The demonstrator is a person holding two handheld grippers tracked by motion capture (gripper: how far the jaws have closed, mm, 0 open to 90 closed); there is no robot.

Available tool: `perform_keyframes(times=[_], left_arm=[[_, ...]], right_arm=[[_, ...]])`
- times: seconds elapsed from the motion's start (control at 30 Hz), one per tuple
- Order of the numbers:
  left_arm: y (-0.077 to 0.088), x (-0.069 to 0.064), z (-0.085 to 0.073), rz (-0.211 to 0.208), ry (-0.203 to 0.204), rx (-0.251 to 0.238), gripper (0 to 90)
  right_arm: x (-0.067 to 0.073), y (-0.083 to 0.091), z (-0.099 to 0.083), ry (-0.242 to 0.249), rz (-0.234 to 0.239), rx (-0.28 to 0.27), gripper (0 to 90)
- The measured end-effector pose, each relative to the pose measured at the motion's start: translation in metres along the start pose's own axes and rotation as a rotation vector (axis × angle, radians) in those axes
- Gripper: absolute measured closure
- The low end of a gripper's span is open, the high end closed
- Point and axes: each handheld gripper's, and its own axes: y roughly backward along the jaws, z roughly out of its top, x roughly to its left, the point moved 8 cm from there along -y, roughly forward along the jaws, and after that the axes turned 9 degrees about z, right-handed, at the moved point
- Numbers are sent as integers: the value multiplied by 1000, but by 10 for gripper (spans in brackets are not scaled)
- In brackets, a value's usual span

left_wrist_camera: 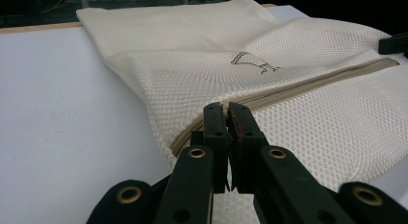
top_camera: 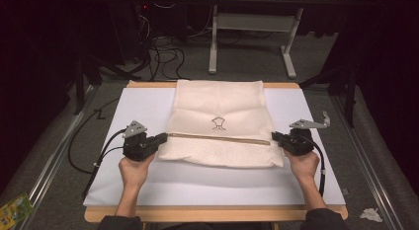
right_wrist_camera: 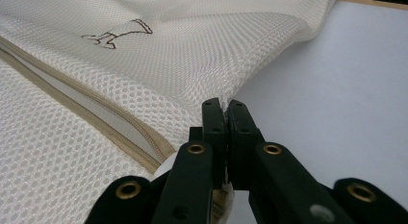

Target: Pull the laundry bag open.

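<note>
A cream mesh bag (top_camera: 220, 122) with a tan zipper (top_camera: 220, 138) and a small printed emblem (top_camera: 218, 123) lies on the white board (top_camera: 143, 183). My left gripper (top_camera: 164, 137) is shut on the bag's left edge at the zipper end; in the left gripper view its jaws (left_wrist_camera: 225, 110) pinch the mesh bag (left_wrist_camera: 288, 118) by the zipper (left_wrist_camera: 308, 84). My right gripper (top_camera: 274, 136) is shut on the right edge at the other zipper end; in the right gripper view the jaws (right_wrist_camera: 224, 106) clamp the mesh bag (right_wrist_camera: 159, 60) beside the zipper (right_wrist_camera: 86, 111).
The board rests on a wooden table (top_camera: 217, 214) with grey floor around it. A metal table frame (top_camera: 252, 27) and cables (top_camera: 165, 55) stand beyond the far edge. A crumpled white scrap (top_camera: 370, 214) and a green packet (top_camera: 12, 210) lie on the floor.
</note>
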Motion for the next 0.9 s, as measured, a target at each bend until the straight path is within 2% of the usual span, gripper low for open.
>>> perform_keyframes(times=[0.17,0.33,0.4,0.47,0.57,0.73,0.9], left_arm=[[5,7,2,13,1,-4,873],[8,10,4,16,6,-7,873],[9,12,5,23,4,-14,873],[11,15,4,40,6,-9,873],[19,18,-1,63,-22,9,874],[17,25,-6,72,5,23,874],[17,22,-9,76,-22,26,874]], right_arm=[[1,-2,1,9,-1,3,894],[1,0,0,-8,0,-1,893],[2,0,2,3,-2,-2,894],[3,0,4,16,-12,8,895],[2,-3,6,33,-21,25,895],[7,-7,7,37,-17,18,895],[6,0,10,32,-6,-6,896]])
